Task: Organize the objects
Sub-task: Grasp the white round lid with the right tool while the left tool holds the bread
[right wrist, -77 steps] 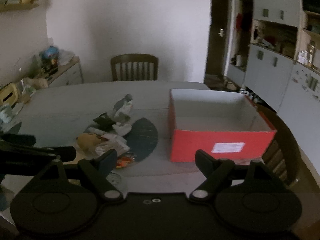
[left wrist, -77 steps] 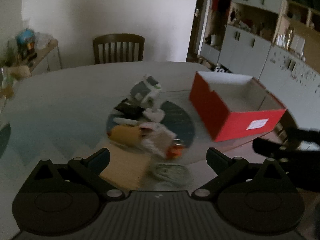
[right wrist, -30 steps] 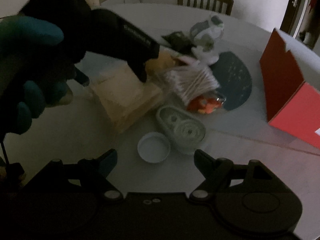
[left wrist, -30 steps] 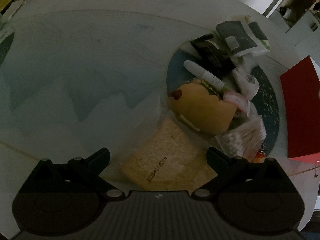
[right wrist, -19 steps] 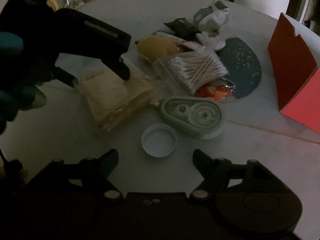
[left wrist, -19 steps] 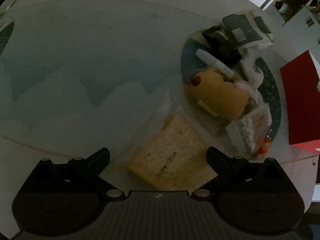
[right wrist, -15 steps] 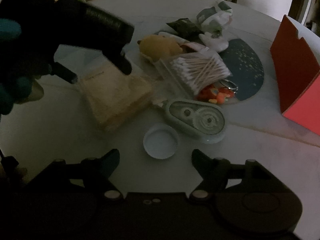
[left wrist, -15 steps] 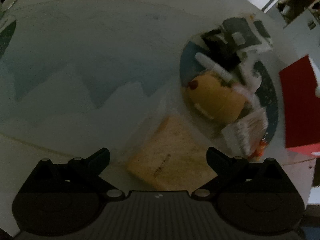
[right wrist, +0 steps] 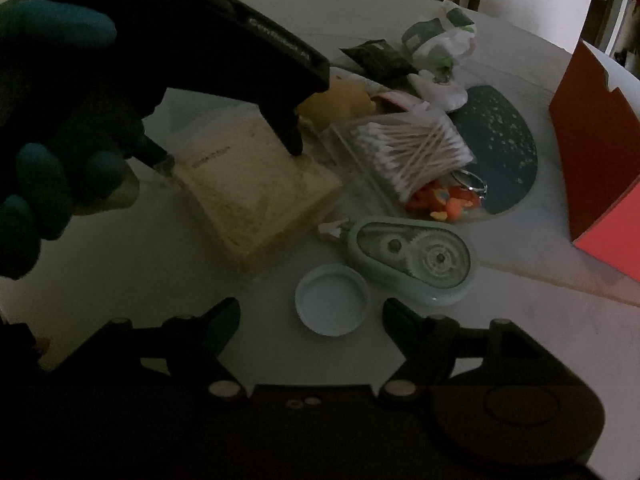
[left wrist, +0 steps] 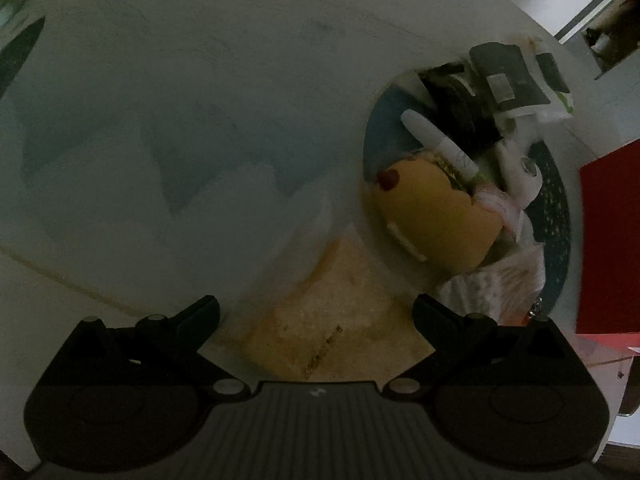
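On the far right of the round grey table [right wrist: 400, 0], a red box [right wrist: 596, 152] stands with its opening turned away, so whether anything lies inside cannot be told. Left of it, a dark speckled mat [right wrist: 500, 152] carries most of the clutter. Nearer and to the left, a tan slab sealed in a clear bag [right wrist: 256, 184] lies flat on the table; the left gripper [right wrist: 228, 156], held by a hand in a teal glove [right wrist: 52, 128], points steeply down with its jaws spread to either side of the slab, the far finger's tip at the slab's far edge and the other at its left corner; whether the pads press on it cannot be told. To the right of the slab, a clear packet full of cotton swabs [right wrist: 412, 152] rests against it, with small orange trinkets on a key ring [right wrist: 448, 200] spilling out from under its near end. Behind them sit a yellow plush toy [left wrist: 436, 220], a white marker [left wrist: 440, 148] lying across its far side, a dark sachet [right wrist: 376, 58] and a crumpled grey and white bag [right wrist: 440, 36]. Nearer the camera, a pale green correction tape dispenser [right wrist: 416, 260] lies flat, and just beside its near left end a white cap [right wrist: 332, 304] sits with its hollow side up, holding nothing. The right gripper [right wrist: 312, 316] hangs just short of that cap; its jaws, which have just been closing slightly, stand wide with nothing between them.
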The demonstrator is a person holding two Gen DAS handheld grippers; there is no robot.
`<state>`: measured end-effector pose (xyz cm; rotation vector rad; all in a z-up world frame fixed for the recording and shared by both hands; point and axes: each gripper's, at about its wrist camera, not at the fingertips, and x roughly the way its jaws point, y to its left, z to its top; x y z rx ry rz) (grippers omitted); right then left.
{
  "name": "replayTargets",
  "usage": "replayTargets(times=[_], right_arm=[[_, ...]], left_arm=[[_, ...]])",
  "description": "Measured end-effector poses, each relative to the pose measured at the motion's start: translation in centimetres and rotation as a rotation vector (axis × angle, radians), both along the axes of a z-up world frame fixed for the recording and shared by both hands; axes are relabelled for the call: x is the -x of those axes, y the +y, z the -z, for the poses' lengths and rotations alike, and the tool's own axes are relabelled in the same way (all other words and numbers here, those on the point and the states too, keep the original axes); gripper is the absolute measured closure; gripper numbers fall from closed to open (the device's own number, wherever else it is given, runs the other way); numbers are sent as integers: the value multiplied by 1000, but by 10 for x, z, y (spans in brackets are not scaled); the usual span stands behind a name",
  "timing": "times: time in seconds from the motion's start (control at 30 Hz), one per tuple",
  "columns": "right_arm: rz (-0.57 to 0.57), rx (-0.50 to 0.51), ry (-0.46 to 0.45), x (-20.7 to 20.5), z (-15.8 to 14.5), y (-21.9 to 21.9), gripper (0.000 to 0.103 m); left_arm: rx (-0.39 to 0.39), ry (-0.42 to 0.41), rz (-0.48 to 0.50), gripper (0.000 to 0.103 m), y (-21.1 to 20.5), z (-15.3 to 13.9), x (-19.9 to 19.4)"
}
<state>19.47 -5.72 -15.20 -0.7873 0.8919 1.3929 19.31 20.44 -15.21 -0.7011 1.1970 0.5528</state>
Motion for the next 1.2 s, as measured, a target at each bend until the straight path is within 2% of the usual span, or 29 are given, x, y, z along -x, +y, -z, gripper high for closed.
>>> replayTargets(times=[0.1, 0.23, 0.33, 0.4, 0.6, 0.9, 1.2], right_arm=[[-3, -1, -9, -1, 0, 0, 26], [-8, -10, -39, 0, -1, 4, 40], [-12, -20, -63, 2, -2, 4, 59], [-11, -22, -68, 0, -3, 5, 64], [2, -17, -44, -5, -5, 4, 65], [69, -43, -4, -25, -27, -5, 65], [156, -88, -42, -44, -58, -13, 65]], left_arm=[[-37, -7, 26, 0, -4, 0, -5], [-90, -13, 86, 1, -11, 0, -10], [-115, -30, 143, 10, -18, -4, -9], [-128, -52, 179, 18, -22, -6, -8], [-111, -108, 224, 32, -21, -11, 0], [-37, -163, 244, 46, -11, -18, 22], [-33, -230, 274, 55, -3, -37, 29]])
